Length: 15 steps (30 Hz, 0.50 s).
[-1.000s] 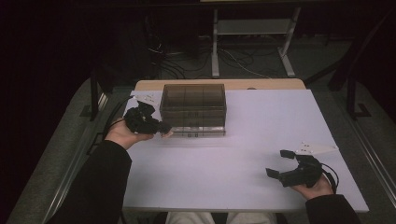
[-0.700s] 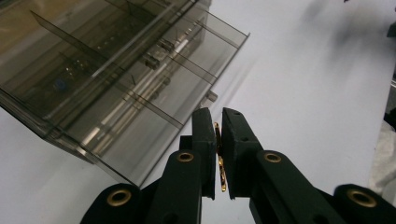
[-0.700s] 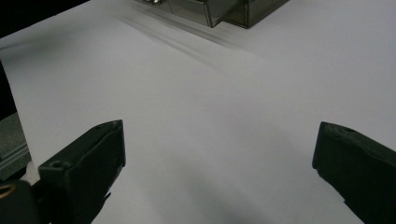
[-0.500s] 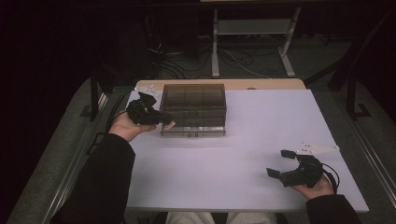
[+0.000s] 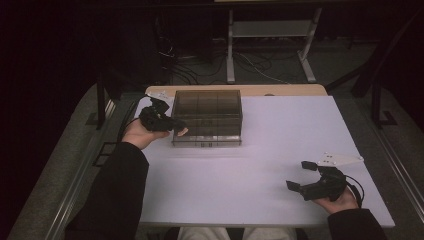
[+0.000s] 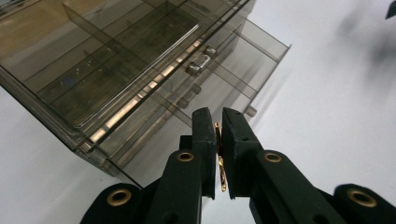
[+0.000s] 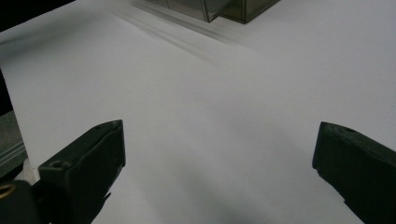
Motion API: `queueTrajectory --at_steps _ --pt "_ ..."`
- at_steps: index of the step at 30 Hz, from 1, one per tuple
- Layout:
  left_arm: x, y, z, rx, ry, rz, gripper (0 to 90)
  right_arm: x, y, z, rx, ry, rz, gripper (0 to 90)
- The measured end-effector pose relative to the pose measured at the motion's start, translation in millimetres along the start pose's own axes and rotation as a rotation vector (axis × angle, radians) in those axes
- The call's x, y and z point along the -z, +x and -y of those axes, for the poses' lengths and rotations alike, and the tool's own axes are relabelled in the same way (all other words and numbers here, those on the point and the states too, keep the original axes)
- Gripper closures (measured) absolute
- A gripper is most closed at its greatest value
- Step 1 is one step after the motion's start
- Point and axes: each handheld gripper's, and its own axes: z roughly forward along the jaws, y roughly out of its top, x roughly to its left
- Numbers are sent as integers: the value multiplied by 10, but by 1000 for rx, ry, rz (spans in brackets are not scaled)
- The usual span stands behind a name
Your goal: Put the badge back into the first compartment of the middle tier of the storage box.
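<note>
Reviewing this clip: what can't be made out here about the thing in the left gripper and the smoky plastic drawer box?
- Thin gold-coloured piece in the left gripper: black jaws cover most of it in the left gripper view; too small in the high view.
- Smoky translucent plastic drawer box: contents unreadable through dark walls; cut off by the right gripper view's top edge.

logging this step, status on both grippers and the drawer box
Left gripper shut on a thin gold piece, beside the smoky drawer box. Right gripper open, near table edge. A drawer stands open; nothing in the way.
</note>
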Motion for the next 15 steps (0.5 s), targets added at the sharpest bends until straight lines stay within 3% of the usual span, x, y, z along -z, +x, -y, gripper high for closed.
queueTrajectory --at_steps 15 --pt "-151 128 83 38 -12 -11 836 0 -2 10 1 9 3 21"
